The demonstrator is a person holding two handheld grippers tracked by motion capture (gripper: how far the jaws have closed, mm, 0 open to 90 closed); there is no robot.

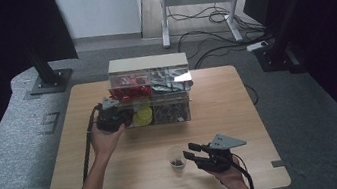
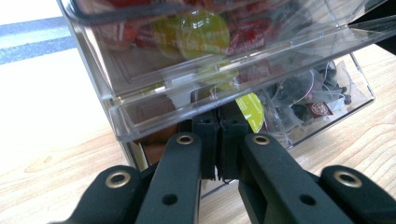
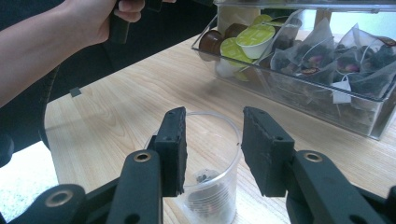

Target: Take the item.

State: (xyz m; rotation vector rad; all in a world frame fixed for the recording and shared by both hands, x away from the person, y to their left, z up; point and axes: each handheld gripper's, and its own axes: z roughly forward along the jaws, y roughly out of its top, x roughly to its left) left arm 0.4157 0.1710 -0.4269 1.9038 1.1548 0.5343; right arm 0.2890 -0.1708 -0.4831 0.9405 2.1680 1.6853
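Observation:
A clear drawer box stands at the back middle of the wooden table. Its drawers hold red packets, silver packets, green capsules and tea bags. My left gripper is shut, its tips up under the front lip of a pulled-out clear drawer; whether they pinch an edge I cannot tell. A clear plastic cup with a few dark bits inside stands near the front. My right gripper is open beside it, jaws either side of its rim, not pressing.
The bottom drawer stands pulled out toward the cup. A black post on a base plate stands on the floor beyond the table's back left corner. Desk legs and cables lie on the floor behind. Bare wood lies left of the cup.

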